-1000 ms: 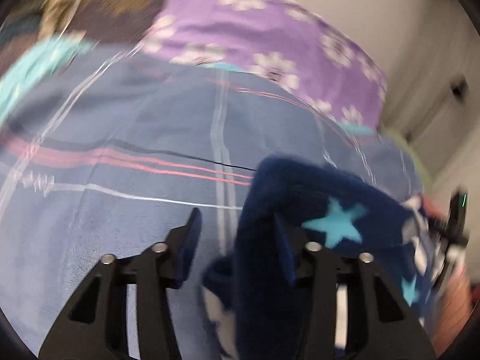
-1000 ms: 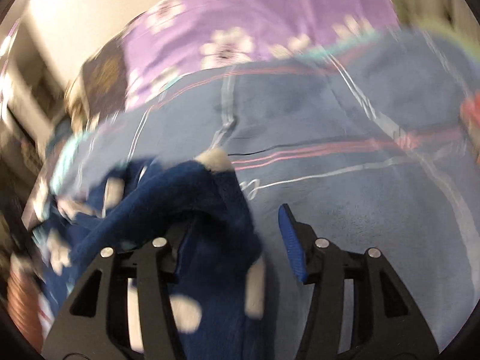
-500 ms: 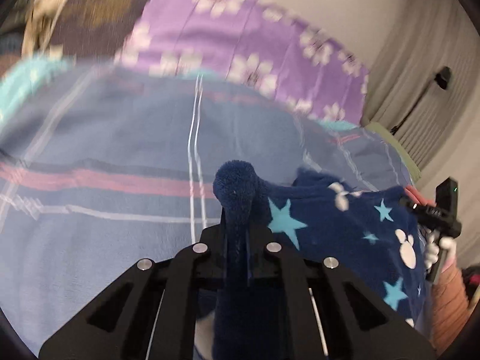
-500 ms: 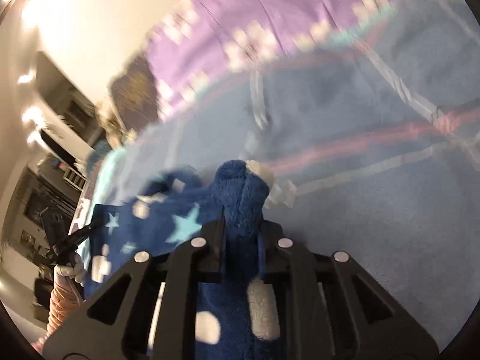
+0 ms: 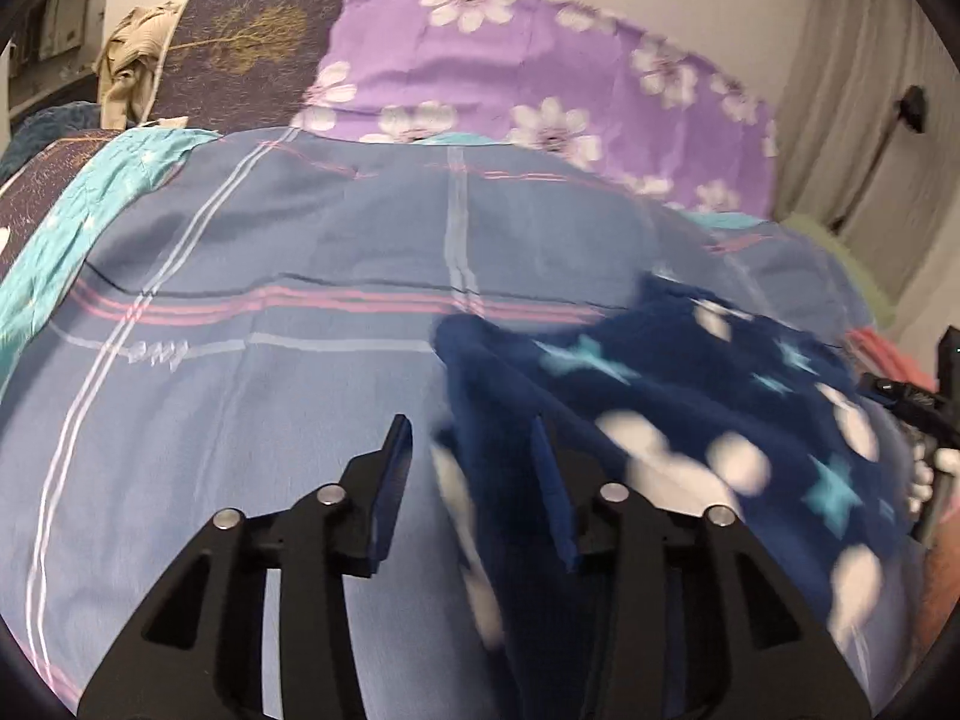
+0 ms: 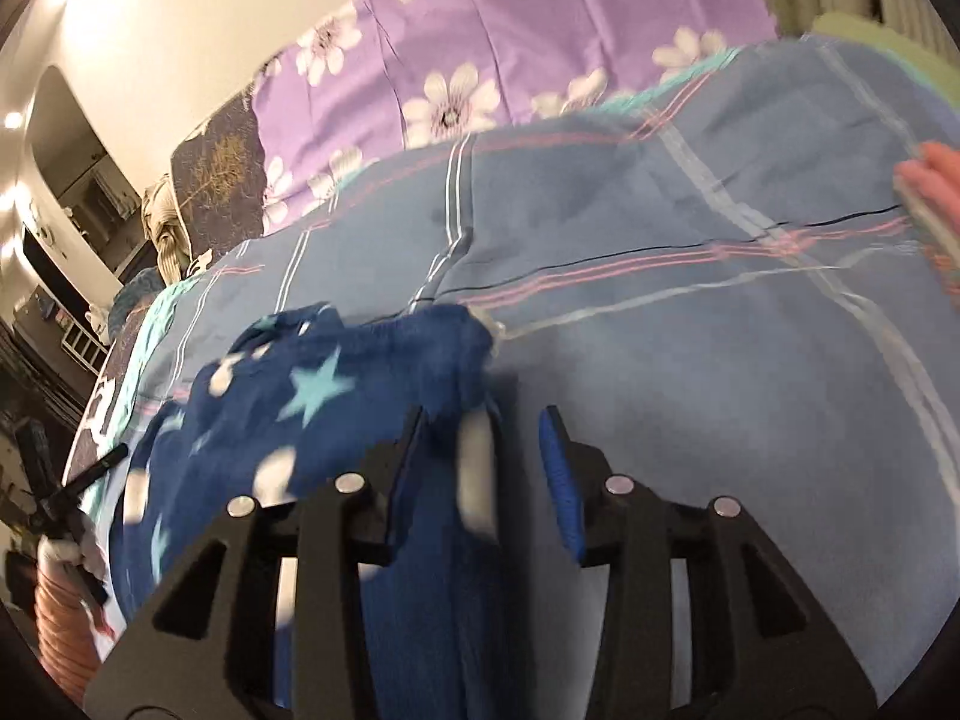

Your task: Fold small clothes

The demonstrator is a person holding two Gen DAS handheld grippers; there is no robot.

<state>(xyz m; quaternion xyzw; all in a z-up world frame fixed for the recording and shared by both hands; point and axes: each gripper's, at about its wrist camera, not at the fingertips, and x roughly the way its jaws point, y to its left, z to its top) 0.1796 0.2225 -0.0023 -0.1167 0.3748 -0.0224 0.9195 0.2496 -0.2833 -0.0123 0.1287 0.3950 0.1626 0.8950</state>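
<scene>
The left claw [image 5: 474,468] stands partly open, its jaws having just been opening. A navy fleece garment [image 5: 690,414] printed with pale blue stars and white blobs has one blurred fold in the gap, close against the finger on the 3 o'clock side and clear of the finger on the 9 o'clock side, so nothing is clamped. From that fold the garment spreads toward 2 and 3 o'clock across the blue plaid bedsheet [image 5: 288,420], and its near edge runs down past the claw toward 6 o'clock.

The right claw [image 6: 483,462] is likewise partly open, and its jaws too have just been opening. In this view the garment [image 6: 312,396] has a blurred fold with a white patch between the fingers, nearer the 9 o'clock finger, with a sliver of sheet showing before the blue-padded 3 o'clock finger; the pads do not press on it. The rest of the garment lies toward 9 and 10 o'clock of this claw, on the bedsheet [image 6: 690,420].

At the right edge of the left wrist view the other handheld claw's dark frame shows beside the garment; at the left edge of the right wrist view a gloved hand [image 6: 63,552] in a pink sleeve grips the other tool.

At 12 o'clock, beyond the sheet, a purple flowered pillow [image 5: 510,54] leans at the wall, with a dark patterned pillow [image 5: 246,54] to its 9 o'clock side.
</scene>
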